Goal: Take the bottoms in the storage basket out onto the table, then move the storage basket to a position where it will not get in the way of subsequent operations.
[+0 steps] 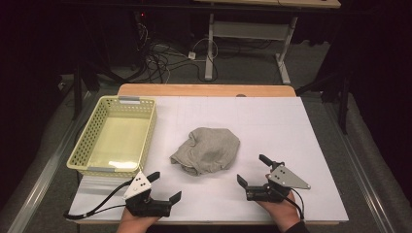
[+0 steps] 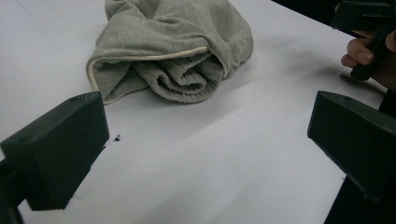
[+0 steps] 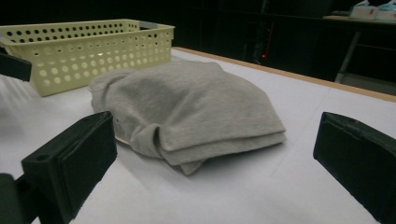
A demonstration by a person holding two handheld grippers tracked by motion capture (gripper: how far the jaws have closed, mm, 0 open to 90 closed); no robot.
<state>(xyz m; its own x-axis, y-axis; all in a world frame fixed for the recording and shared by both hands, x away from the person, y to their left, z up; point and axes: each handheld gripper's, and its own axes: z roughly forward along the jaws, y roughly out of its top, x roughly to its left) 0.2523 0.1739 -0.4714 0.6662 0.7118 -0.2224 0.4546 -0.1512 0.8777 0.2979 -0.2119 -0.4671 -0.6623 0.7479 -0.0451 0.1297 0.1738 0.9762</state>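
Plainly, the grey garment [image 1: 206, 150] lies bunched mid-counter [image 1: 301, 145], soft, light and floppy. Both the left gripper [image 1: 165, 186] and right gripper [image 1: 251, 169] wait nearby, fingers wide and empty; its piped hem [image 2: 140, 58] offers the best hold.

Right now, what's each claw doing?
Left claw: open, holding nothing.
Right claw: open, holding nothing; the grey garment lies untouched.
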